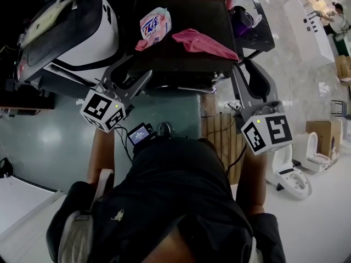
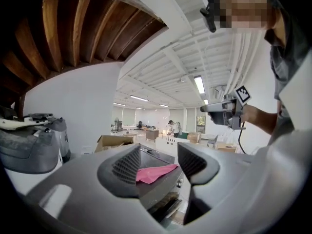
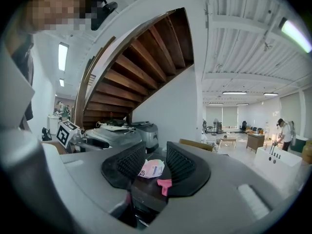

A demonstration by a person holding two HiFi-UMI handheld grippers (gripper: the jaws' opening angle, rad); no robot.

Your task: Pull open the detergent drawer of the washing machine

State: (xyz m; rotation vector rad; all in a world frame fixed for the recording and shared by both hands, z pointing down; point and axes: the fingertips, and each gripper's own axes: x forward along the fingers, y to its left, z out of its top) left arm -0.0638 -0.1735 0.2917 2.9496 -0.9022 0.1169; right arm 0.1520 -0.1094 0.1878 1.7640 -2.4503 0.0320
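The black washing machine (image 1: 192, 59) stands in front of me, and I cannot make out its detergent drawer. A pink cloth (image 1: 203, 43) and a pink-and-white detergent pouch (image 1: 155, 25) lie on its top. My left gripper (image 1: 129, 75) hovers at the machine's front left corner, its jaws apart and holding nothing. My right gripper (image 1: 247, 70) is at the front right corner, jaws a little apart and also empty. In the left gripper view the cloth (image 2: 153, 172) shows between the jaws of the left gripper (image 2: 159, 167). In the right gripper view the pouch (image 3: 152, 168) shows between the jaws of the right gripper (image 3: 156, 167).
A white and black appliance (image 1: 71, 32) stands left of the washing machine. A wooden pallet (image 1: 222, 141) lies on the floor by my right side. Further right are a white toilet (image 1: 296, 174) and a cardboard box (image 1: 323, 130). A wooden staircase (image 3: 141, 67) rises overhead.
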